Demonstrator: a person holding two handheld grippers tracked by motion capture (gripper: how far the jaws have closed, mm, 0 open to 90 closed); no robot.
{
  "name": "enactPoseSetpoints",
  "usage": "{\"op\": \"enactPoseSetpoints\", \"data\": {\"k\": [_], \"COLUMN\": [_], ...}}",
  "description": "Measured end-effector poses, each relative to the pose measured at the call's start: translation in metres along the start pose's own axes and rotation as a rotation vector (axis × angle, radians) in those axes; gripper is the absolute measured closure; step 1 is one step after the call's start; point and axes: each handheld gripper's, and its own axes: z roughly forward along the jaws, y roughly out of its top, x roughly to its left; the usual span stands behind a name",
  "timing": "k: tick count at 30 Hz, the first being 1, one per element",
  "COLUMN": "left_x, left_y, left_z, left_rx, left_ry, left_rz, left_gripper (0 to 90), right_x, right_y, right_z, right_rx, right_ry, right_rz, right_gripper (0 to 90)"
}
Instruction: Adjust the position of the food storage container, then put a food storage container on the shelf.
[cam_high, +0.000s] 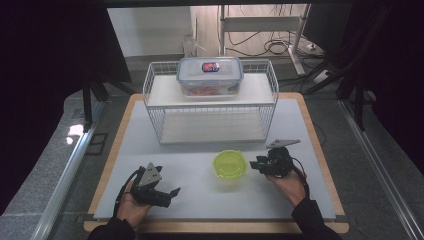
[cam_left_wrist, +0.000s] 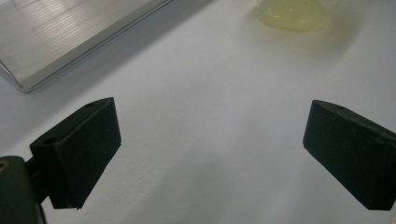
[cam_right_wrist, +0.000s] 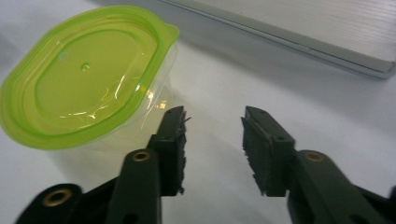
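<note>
One lidded tub (cam_right_wrist: 88, 77) beside parted jaws

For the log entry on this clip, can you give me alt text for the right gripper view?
A lidded container with a lime-green lid sits on the white table, just left of the right gripper, whose two black fingers stand apart with nothing between them. The edge of a white shelf board crosses the upper right.

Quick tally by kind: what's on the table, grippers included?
Lidded containers: 2, green-lid tub on the mat, blue-rim box on the rack
Wire racks: 1, rack
Grippers: 2, left gripper, right gripper, both open
Total: 5
</note>
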Motion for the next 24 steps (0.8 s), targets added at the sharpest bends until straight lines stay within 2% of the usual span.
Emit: {"op": "enactPoseSetpoints", "data": {"k": [2,4,5,7,8,10,11,12,13,16,17,19,24], "left_x": [0.0,0.0,0.0,0.0,0.0,0.0,0.0,0.0,0.0,0.0,0.0,0.0,0.0], "left_y": [0.0,0.0,0.0,0.0,0.0,0.0,0.0,0.0,0.0,0.0,0.0,0.0,0.0], "left_z": [0.0,0.0,0.0,0.0,0.0,0.0,0.0,0.0,0.001,0.001,0.001,0.0,0.001], "left_rx": [0.002,0.002,0.002,0.002,0.002,0.002,0.0,0.0,0.001,0.002,-0.002,0.0,0.006], "left_ry": [0.002,0.001,0.001,0.001,0.0,0.001,0.002,0.002,0.002,0.001,0.001,0.003,0.003], "left_rz": [0.002,0.002,0.002,0.001,0.0,0.0,0.0,0.0,0.002,0.0,-0.004,0.001,0.008], "left_gripper": [4.1,4.1,4.1,4.1,4.1,4.1,4.1,4.1,4.1,4.1,4.2,4.2,4.2], "right_x": [-0.002,-0.002,-0.004,-0.004,-0.005,-0.006,-0.007,-0.007,-0.007,-0.007,-0.006,-0.006,-0.005], "right_y": [-0.001,-0.003,-0.004,-0.005,-0.005,-0.005,-0.004,-0.004,-0.003,-0.001,0.001,0.003,0.008], "right_z": [-0.002,-0.003,-0.004,-0.004,-0.006,-0.006,-0.007,-0.007,-0.008,-0.01,-0.01,-0.011,-0.014], "right_rx": [0.008,0.011,0.019,0.019,0.01,0.005,-0.003,-0.003,-0.012,-0.027,-0.027,-0.018,-0.016], "right_ry": [0.003,0.003,0.006,0.004,-0.001,-0.001,-0.006,-0.006,-0.002,-0.004,-0.004,0.007,0.018], "right_rz": [0.015,0.016,0.012,0.013,0.004,0.003,0.003,0.003,0.001,-0.005,0.001,0.018,0.032], "right_gripper": [50.0,48.0,42.2,39.9,34.3,31.9,26.9,26.9,19.7,15.0,8.6,4.7,6.4]}}
